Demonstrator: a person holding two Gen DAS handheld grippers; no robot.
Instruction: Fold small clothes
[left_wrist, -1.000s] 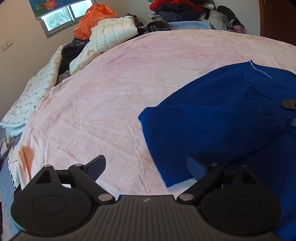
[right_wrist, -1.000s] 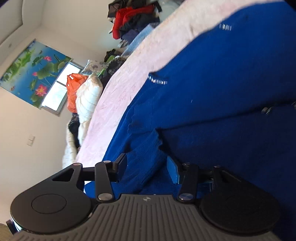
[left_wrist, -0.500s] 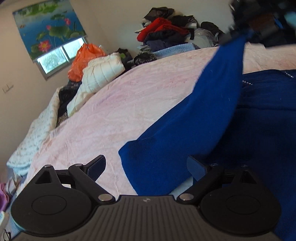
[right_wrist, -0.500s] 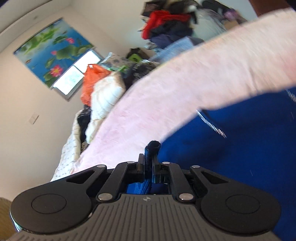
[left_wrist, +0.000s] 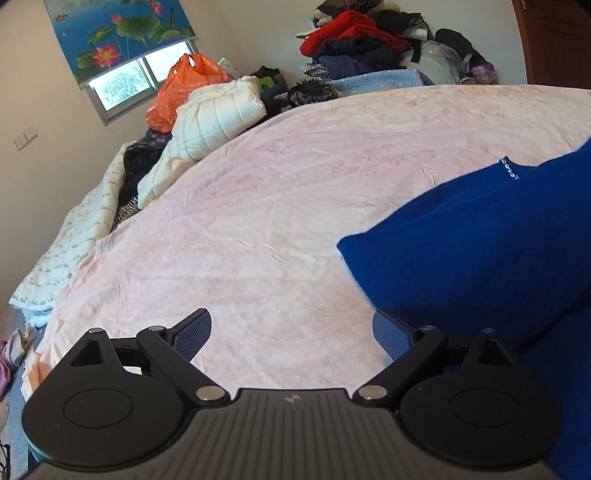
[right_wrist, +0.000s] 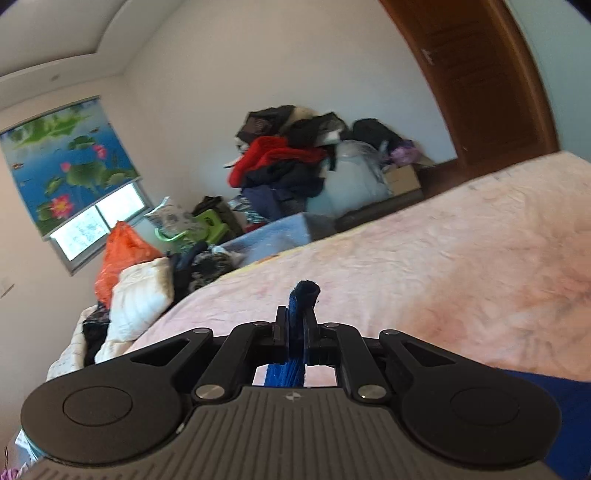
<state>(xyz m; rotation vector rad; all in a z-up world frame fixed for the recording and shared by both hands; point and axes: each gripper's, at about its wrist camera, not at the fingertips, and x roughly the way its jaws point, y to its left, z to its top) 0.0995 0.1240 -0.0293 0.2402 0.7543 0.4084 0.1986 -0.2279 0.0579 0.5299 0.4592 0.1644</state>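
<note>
Bedroom, wide bed under a crumpled pale pink bedspread. Deep blue fleecy knit garment spread over the near right part of that bedspread, a short row of small sparkling beads at its upper edge, one corner reaching toward the left tongs. Left tongs low over the pink cloth, spread wide, gripping nothing; right finger just beside the blue hem, contact impossible to judge. Right tongs pressed together on a pinch of the same blue fabric, a small tuft poking up past the tips, more blue trailing beneath. Along the far bed edge: folded cream quilted jacket, orange plastic bag. Against the wall, heap of red and dark clothes. Lotus-print roller blind over the window.
</note>
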